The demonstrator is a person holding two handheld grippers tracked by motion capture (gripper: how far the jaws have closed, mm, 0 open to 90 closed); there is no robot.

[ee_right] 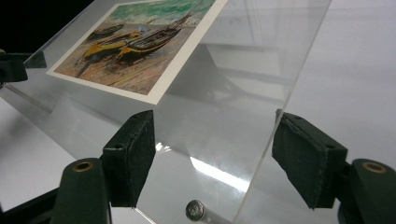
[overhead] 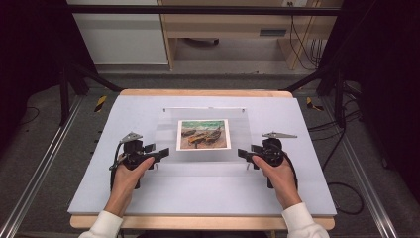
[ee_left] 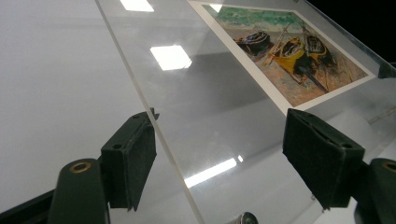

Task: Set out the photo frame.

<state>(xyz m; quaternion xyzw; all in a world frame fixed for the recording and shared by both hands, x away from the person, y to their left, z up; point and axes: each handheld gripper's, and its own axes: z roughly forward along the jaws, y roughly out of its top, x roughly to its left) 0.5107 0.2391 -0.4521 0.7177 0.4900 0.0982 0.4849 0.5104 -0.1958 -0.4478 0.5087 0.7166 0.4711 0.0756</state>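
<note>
Clear acrylic sheet (overhead: 203,141) over the boat print (overhead: 203,134): left gripper (overhead: 159,154) and right gripper (overhead: 244,153), jaws apart, straddle its near corners; clamp evenly, lift level.

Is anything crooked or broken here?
Nothing looks broken or spilled. The picture lies straight under the clear sheet, which is lifted at its near edge between the left gripper and right gripper.
</note>
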